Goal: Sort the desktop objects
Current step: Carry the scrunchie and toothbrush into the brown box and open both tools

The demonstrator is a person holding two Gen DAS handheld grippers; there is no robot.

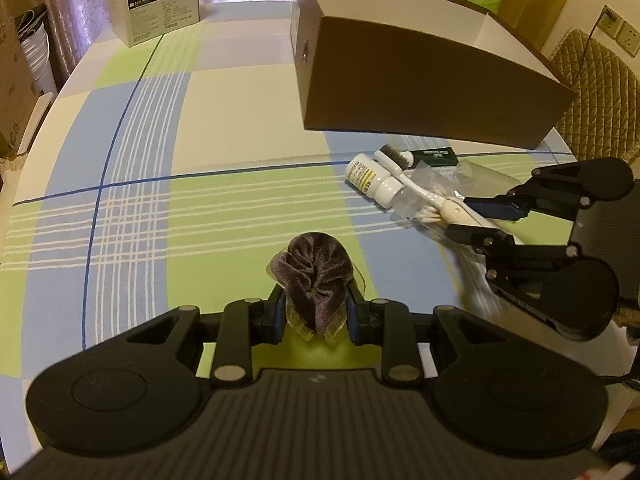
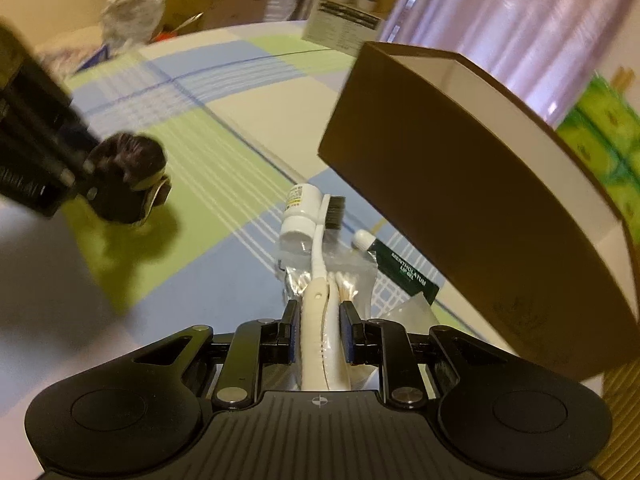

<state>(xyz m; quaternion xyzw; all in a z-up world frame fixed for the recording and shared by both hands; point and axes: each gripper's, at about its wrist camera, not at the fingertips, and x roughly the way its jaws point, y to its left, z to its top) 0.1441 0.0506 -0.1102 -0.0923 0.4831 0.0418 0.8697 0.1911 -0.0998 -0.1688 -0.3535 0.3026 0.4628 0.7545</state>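
Note:
My left gripper (image 1: 316, 312) is shut on a dark purple velvet scrunchie (image 1: 316, 276), held just above the checked tablecloth; the scrunchie (image 2: 128, 176) also shows at the left of the right wrist view. My right gripper (image 2: 320, 326) is shut on the handle of a white toothbrush (image 2: 320, 280) with dark bristles. The toothbrush (image 1: 420, 188) lies over a clear bag of cotton swabs (image 2: 352, 280), beside a small white bottle (image 2: 298, 216) and a dark green lip gel tube (image 2: 404, 272). An open brown box (image 1: 420, 80) with a white inside stands behind them.
A printed carton (image 1: 160, 4) stands at the table's far edge. Green tissue packs (image 2: 604, 148) lie beyond the brown box (image 2: 480, 208). A quilted chair back (image 1: 596, 92) rises at the right. The checked tablecloth (image 1: 200, 120) stretches bare to the left.

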